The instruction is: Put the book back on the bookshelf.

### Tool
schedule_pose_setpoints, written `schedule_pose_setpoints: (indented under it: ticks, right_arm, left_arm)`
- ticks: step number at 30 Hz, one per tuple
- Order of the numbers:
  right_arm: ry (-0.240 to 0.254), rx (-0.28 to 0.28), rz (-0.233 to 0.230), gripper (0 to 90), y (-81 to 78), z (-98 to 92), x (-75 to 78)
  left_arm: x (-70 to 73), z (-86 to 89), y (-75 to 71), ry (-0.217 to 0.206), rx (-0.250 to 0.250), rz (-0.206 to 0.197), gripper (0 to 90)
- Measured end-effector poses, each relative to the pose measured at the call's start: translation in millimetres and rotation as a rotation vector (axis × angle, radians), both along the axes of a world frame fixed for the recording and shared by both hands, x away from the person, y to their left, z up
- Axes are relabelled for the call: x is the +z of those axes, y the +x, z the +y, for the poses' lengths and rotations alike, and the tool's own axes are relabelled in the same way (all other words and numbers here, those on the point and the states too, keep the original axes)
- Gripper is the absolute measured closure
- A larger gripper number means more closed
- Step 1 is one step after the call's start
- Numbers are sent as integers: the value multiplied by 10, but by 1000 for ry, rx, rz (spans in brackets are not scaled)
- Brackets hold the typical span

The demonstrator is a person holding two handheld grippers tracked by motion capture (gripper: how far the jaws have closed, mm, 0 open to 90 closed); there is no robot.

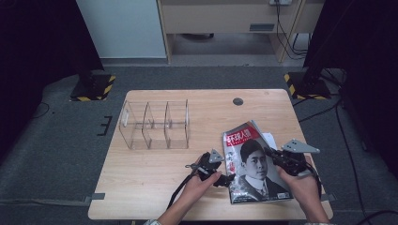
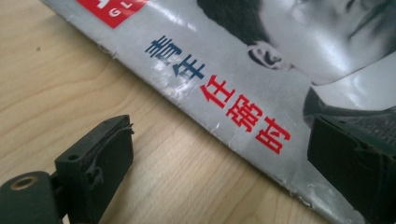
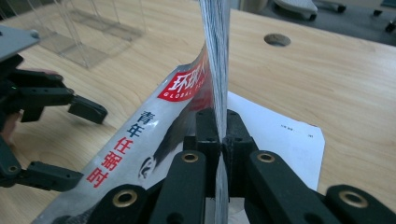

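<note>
Nearest us, our right tool point(image 3: 223, 140) is clenched on the magazine's point(image 1: 256, 164) right edge, lifting that side off the counter point(image 1: 155, 183) while its spine edge stays down near the front rim. Our left tool point(image 1: 224, 177) (jaws spread, gripping nothing) straddles that spine. Bare wood lies between it and the clear organizer point(image 1: 157, 124), well apart.
</note>
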State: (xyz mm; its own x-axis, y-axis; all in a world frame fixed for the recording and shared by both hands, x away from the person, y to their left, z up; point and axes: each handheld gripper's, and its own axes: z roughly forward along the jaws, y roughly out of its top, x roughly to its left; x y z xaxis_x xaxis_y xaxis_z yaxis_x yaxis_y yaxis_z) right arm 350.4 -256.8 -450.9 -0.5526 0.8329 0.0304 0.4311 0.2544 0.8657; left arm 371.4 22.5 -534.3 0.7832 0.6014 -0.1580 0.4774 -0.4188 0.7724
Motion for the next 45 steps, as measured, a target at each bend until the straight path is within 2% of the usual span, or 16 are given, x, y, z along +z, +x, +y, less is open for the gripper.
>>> schedule_pose_setpoints:
  ticks: [3,5,13,15,18,22,24,29,31,36,41,45]
  right_arm:
    - [25,11,-7,877,-14,-13,38]
    - [48,21,-16,877,-23,-19,60]
    - [116,47,-25,877,-25,-67,91]
    - [150,47,-21,877,-24,-88,88]
    - [182,41,-11,877,-13,-112,64]
    - [180,24,25,877,53,-150,-52]
    - [173,14,51,876,99,-172,-129]
    - [95,1,122,875,201,-121,-309]
    - [68,-1,129,875,233,-105,-359]
    - [92,2,150,875,251,-133,-420]
    - [119,29,159,876,234,-137,-430]
    - [131,55,167,875,207,-108,-434]
  left_arm:
    - [-6,-30,21,20,-15,18,58]
    - [-15,-57,28,20,-24,48,58]
    - [-16,-138,47,-6,-26,65,49]
    - [-19,-167,67,-29,-13,76,56]
    - [-19,-219,83,-46,-30,85,96]
    - [-18,-225,99,-57,1,84,186]
    - [-18,-209,110,-59,-3,83,240]
    - [-15,-202,105,-40,-1,65,322]
    - [-14,-195,109,-40,1,65,336]
    - [-17,-182,120,-60,4,83,336]
    - [-17,-166,137,-90,-8,122,237]
    - [-12,-130,155,-93,2,131,222]
